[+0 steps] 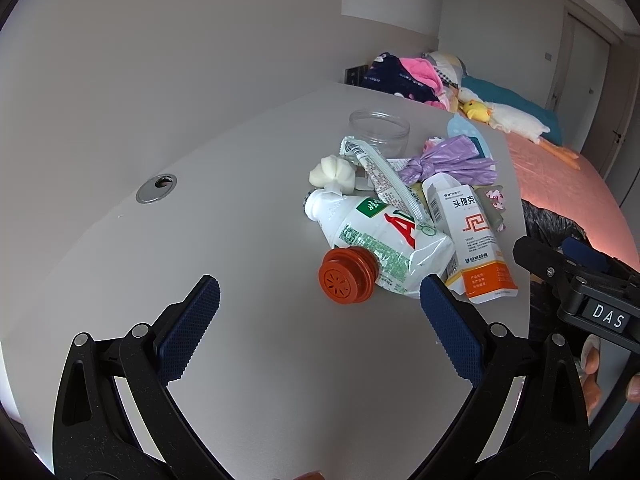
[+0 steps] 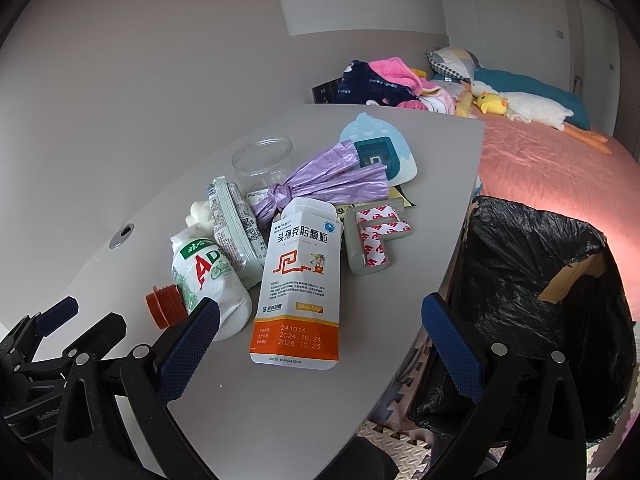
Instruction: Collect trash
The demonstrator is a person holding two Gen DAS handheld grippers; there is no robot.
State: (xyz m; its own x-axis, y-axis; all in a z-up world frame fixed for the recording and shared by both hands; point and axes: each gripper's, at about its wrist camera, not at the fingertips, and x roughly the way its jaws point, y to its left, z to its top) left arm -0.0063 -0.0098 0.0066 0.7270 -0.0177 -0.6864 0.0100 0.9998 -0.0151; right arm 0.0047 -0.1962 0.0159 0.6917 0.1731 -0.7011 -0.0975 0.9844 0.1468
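A pile of trash lies on the grey table (image 1: pixel 248 360). It holds a crushed white bottle (image 1: pixel 384 240) with an orange cap (image 1: pixel 346 276), a white and orange medicine box (image 2: pixel 298 280), a knotted purple bag (image 2: pixel 320 186), a silvery wrapper (image 2: pixel 232 224), a clear plastic jar (image 2: pixel 260 160) and a grey piece with red and white tape (image 2: pixel 372 240). My left gripper (image 1: pixel 320 304) is open just short of the bottle's cap. My right gripper (image 2: pixel 320 324) is open and empty, around the near end of the medicine box. A bin with a black bag (image 2: pixel 532 280) stands right of the table.
A cable hole (image 1: pixel 156 187) is in the table at the left. A blue and white card (image 2: pixel 380 148) lies at the pile's far side. A bed with a pink cover (image 2: pixel 560 168), clothes and a plush goose is beyond. Foam mats cover the floor.
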